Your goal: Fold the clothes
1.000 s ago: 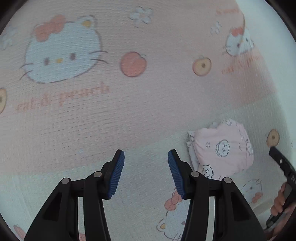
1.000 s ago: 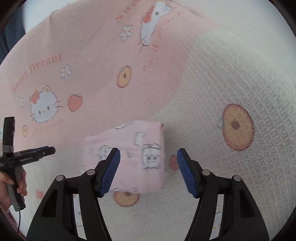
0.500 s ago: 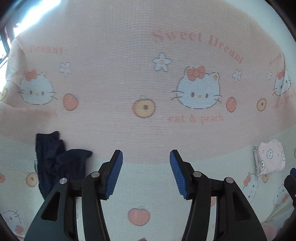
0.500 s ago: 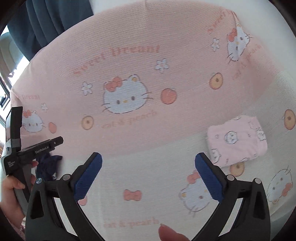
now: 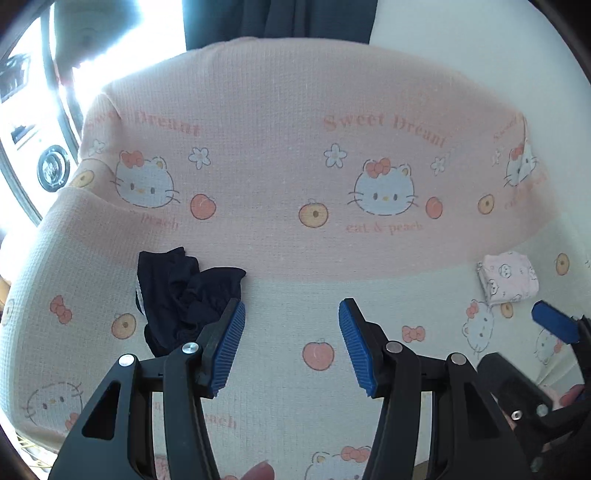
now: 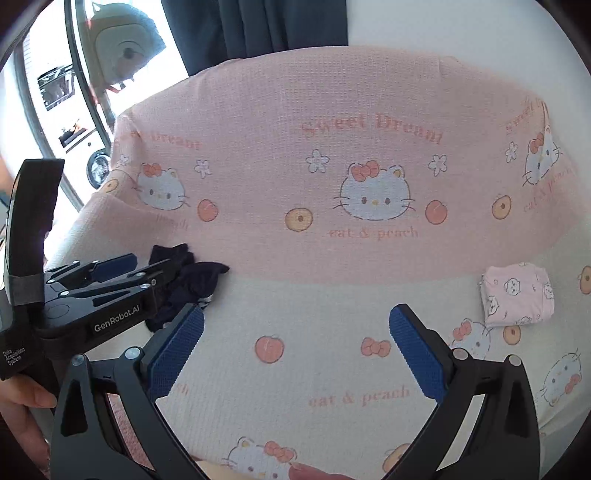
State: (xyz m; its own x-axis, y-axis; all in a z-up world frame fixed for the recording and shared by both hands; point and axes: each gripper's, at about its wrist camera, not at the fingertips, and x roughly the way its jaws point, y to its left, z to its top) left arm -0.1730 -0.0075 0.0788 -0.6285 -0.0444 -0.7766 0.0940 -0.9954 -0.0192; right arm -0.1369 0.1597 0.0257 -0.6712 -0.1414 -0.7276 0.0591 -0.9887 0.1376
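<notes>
A crumpled dark navy garment point(image 5: 181, 299) point(image 6: 192, 280) lies on the left of the cat-print blanket point(image 5: 295, 229) point(image 6: 295, 369). A folded pink garment point(image 5: 508, 277) point(image 6: 517, 299) rests on the right. My left gripper point(image 5: 291, 343) hovers above the blanket, open and empty, just right of the navy garment. In the right wrist view the left gripper point(image 6: 153, 263) points at that garment. My right gripper point(image 6: 297, 350) is spread wide with nothing in it, over the middle of the blanket. One of its blue pads point(image 5: 554, 322) shows at the left wrist view's right edge.
The blanket's pink band rises at the back. A bright window point(image 6: 55, 92) is at the far left, a dark curtain point(image 6: 258, 26) hangs behind, and a white wall point(image 5: 480, 44) is at the right. A hand point(image 6: 22, 406) holds the left gripper's handle.
Both grippers have pulled back and up from the folded pink garment, which now lies small at the right. The right jaws have spread wider. The navy garment has come into view.
</notes>
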